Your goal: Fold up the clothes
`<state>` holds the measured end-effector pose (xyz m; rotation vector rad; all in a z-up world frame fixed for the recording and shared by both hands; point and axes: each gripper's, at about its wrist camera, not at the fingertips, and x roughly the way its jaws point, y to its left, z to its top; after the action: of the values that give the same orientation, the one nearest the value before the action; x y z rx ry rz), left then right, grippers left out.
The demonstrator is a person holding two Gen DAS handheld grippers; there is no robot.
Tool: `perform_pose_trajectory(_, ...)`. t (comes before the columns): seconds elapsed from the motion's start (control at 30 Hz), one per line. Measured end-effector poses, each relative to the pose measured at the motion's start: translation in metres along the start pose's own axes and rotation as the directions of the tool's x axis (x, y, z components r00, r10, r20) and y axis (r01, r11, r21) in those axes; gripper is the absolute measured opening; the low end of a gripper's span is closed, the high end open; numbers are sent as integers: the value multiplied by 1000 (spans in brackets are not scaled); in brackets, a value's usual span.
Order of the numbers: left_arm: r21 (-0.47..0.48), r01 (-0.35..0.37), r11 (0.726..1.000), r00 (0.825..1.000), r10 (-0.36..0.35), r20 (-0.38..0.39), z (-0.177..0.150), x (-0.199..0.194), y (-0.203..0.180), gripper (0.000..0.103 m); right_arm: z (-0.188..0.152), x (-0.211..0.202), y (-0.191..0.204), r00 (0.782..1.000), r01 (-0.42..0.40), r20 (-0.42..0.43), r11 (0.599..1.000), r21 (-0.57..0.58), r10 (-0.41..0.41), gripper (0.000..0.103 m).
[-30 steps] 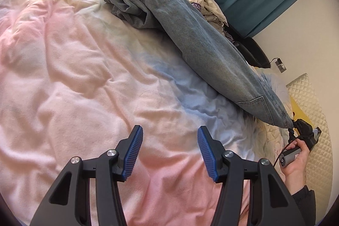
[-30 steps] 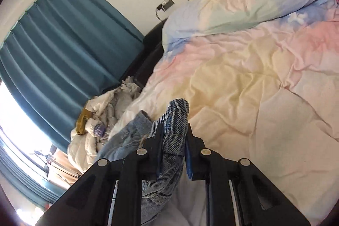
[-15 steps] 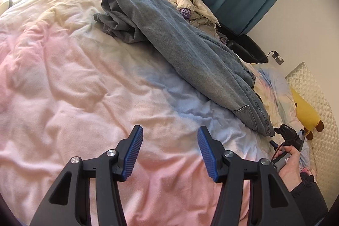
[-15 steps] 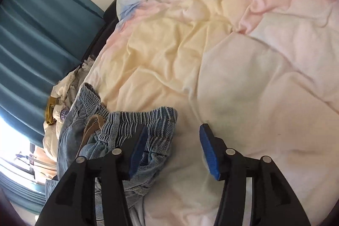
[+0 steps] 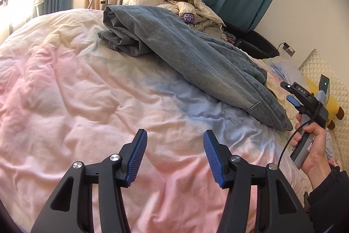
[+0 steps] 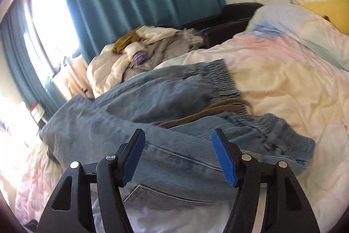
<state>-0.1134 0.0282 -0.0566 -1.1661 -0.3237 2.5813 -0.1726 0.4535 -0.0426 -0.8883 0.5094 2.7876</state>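
So far the jeans lie unfolded and rumpled across the upper middle of the bed, the right tool having just opened with nothing gripped, the left tool open and empty, every fold seemingly ahead.

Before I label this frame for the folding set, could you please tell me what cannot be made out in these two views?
- Left wrist view: the far hems of the blue denim jeans are hidden under the garment's own bunched folds.
- Right wrist view: motion blur smears the jeans' elastic waistband; the brown strip inside it cannot be identified.
- Both views: single garments in the cream-coloured heap of clothes are too small and tangled to tell apart.
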Motion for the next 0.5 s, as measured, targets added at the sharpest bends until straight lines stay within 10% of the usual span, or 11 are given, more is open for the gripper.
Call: perform_pose_trajectory(0.5,-65,-55,996,997,58,44,6,24,13,55,1,117,90,963,-247,-184,916,-315,196,67)
